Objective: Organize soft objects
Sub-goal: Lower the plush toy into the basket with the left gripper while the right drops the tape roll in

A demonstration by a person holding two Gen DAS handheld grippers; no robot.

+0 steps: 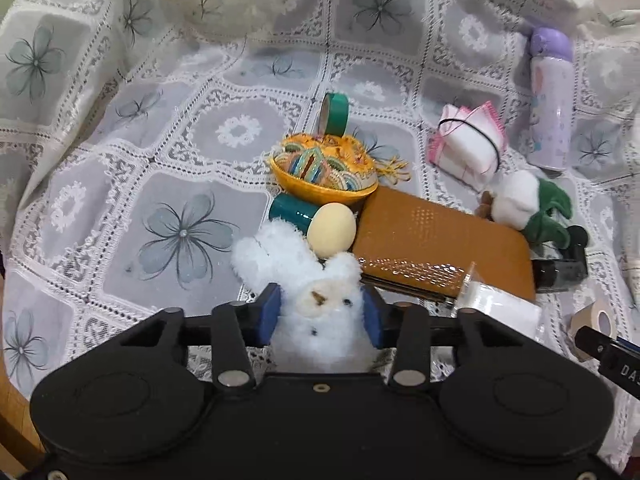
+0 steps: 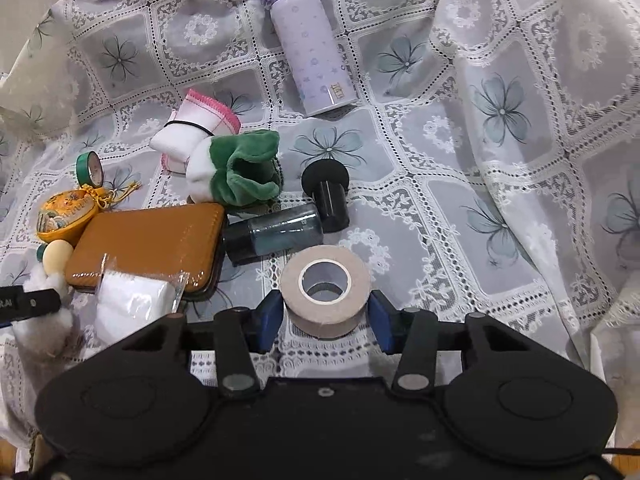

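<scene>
Left wrist view is giving us the white fluffy plush toy (image 1: 320, 312) face-on, pinched between the blue pads of our left gripper (image 1: 320, 314) in front of the brown case (image 1: 440, 240), while only a sliver of it is showing in the right wrist view. Right wrist view is giving us what the other barely catches: our right gripper (image 2: 326, 316) is clamping the beige tape roll (image 2: 324, 292) on the lace tablecloth (image 2: 500, 200), near the dark bottle (image 2: 276, 234) and the green-and-white plush (image 2: 236, 168).

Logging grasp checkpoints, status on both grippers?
Left gripper shut on white plush bunny. Right gripper shut on beige tape roll. Egg and brown case crowd the bunny's far side.
</scene>
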